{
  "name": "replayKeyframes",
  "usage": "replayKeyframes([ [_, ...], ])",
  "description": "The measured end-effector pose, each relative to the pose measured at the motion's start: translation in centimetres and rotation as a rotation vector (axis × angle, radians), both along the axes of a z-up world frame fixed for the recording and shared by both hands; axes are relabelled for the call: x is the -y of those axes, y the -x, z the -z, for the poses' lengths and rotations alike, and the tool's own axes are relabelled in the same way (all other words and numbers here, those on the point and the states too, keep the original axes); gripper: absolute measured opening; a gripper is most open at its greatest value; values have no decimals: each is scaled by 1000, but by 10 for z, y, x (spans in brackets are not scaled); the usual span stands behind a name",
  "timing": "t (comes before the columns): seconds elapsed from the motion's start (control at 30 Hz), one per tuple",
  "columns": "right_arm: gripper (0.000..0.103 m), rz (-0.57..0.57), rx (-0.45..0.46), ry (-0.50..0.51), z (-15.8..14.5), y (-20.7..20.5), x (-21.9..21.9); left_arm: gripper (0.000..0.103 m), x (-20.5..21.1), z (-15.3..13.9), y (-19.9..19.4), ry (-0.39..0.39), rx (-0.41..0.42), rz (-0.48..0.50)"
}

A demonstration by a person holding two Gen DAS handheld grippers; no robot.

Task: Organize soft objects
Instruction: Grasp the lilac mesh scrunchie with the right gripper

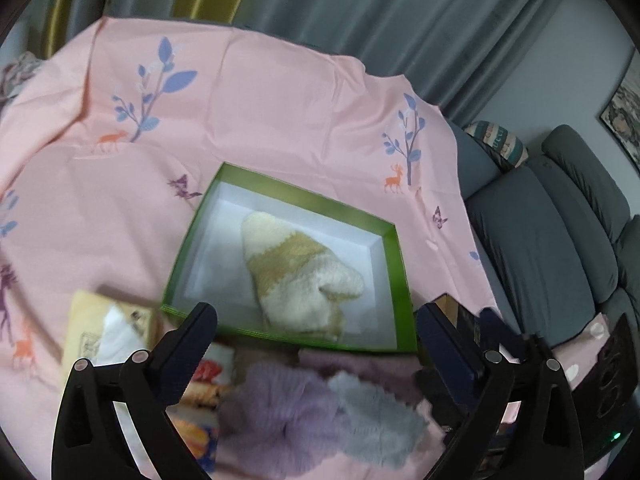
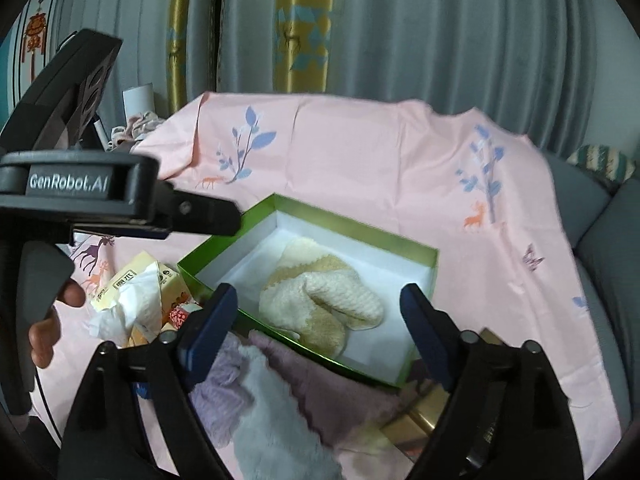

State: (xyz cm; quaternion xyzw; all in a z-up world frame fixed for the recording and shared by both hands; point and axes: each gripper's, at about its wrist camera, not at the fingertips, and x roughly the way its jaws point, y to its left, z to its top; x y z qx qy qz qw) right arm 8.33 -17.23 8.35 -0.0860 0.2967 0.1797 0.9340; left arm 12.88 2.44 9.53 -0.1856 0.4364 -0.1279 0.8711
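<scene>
A green box with a white inside lies on the pink cloth and holds a cream and tan knitted sock. In front of the box lies a pile of fuzzy socks: a lilac one, a grey one and a mauve one. My left gripper is open and empty above the pile, at the box's near edge. My right gripper is open and empty over the same pile. The left gripper's body shows at the left of the right wrist view.
A yellow tissue pack lies left of the box, with colourful packets beside it. A gold box lies under the socks at the right. A grey sofa stands to the right, curtains behind.
</scene>
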Motion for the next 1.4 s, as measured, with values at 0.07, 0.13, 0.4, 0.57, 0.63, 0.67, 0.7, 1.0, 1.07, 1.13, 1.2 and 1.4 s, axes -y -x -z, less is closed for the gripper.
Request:
replayKeyframes([
  [0.07,94,3,15,-2,-5,11,2,100,-3,-3,14,7,6,-1],
  [0.13,94,4,31,4,-10,23,4,100,-4,-5,26,13,11,-5],
  [0.4,94,-12,35,6,-13,57,7,100,-6,-10,70,-6,44,-14],
  [0.57,94,-13,4,-10,-2,70,14,100,-19,-3,92,15,39,-30],
  [0.63,94,-18,-21,-27,5,73,17,100,-24,2,99,27,29,-37],
  [0.67,94,-23,-32,-35,9,74,18,100,-28,6,103,41,25,-44],
  [0.7,94,-34,-44,-46,13,75,19,100,-33,12,107,61,16,-53],
  [1.0,91,-240,-190,-191,66,95,1,100,-56,84,132,285,-100,-60],
  [1.07,82,-246,-243,-188,85,93,-12,100,-57,97,133,304,-129,-65],
  [1.13,70,-249,-312,-200,105,83,-23,100,-57,105,132,311,-152,-69],
  [1.2,66,-228,-353,-205,119,74,-29,100,-56,110,129,333,-160,-59],
  [1.4,63,-164,-352,-203,135,52,-41,100,-44,117,109,365,-182,-27],
])
